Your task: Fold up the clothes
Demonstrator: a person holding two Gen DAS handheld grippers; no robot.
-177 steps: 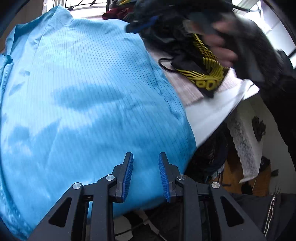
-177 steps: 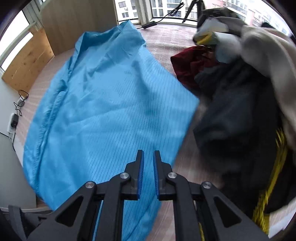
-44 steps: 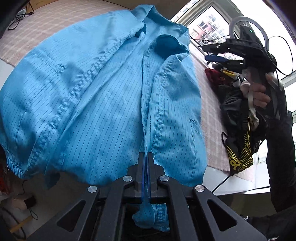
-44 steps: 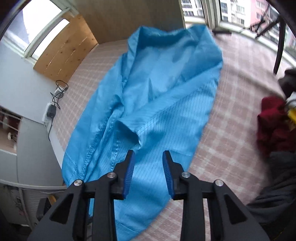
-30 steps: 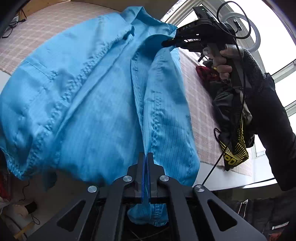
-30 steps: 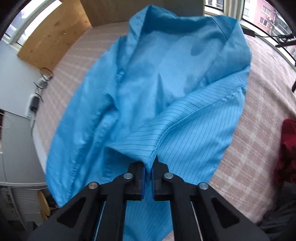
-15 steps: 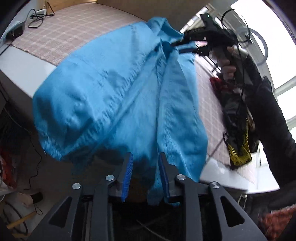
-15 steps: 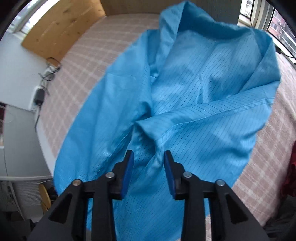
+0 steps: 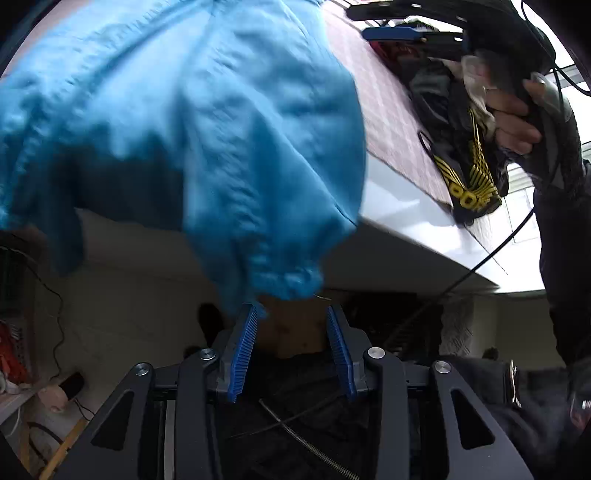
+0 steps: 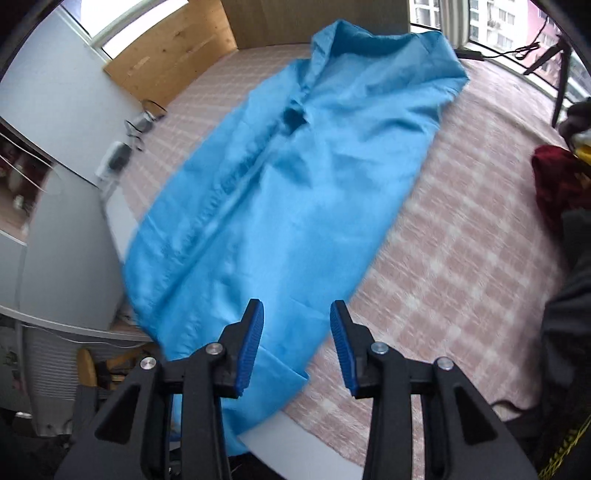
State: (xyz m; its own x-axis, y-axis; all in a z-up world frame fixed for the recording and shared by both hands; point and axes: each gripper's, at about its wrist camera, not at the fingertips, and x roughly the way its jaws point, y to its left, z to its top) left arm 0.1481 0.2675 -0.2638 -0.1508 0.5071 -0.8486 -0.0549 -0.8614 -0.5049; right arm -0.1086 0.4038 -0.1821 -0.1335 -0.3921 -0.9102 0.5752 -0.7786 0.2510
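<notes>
A light blue striped shirt [image 10: 314,177] lies lengthwise on the pink checked cover [image 10: 461,240], its two front panels folded in over the middle. Its lower end hangs over the near table edge. In the left wrist view that hanging end, with a gathered cuff [image 9: 291,280], droops just above my left gripper [image 9: 291,308]. The left jaws are opening and nothing is pressed between them. My right gripper [image 10: 297,304] hovers open over the shirt's lower part, holding nothing. A hand [image 9: 513,122] carries that right gripper [image 9: 357,20] at the top right of the left wrist view.
A pile of clothes sits at the right: a dark red garment [image 10: 554,184], dark grey ones [image 10: 576,266], and a black one with yellow print [image 9: 469,184] hanging over the white table edge [image 9: 406,206]. Cables and a charger [image 10: 118,158] lie at the left edge.
Both grippers were shut on the shirt's front edge a second ago and have let go. The left one dropped below the table edge; the right one pulled back toward the hem.
</notes>
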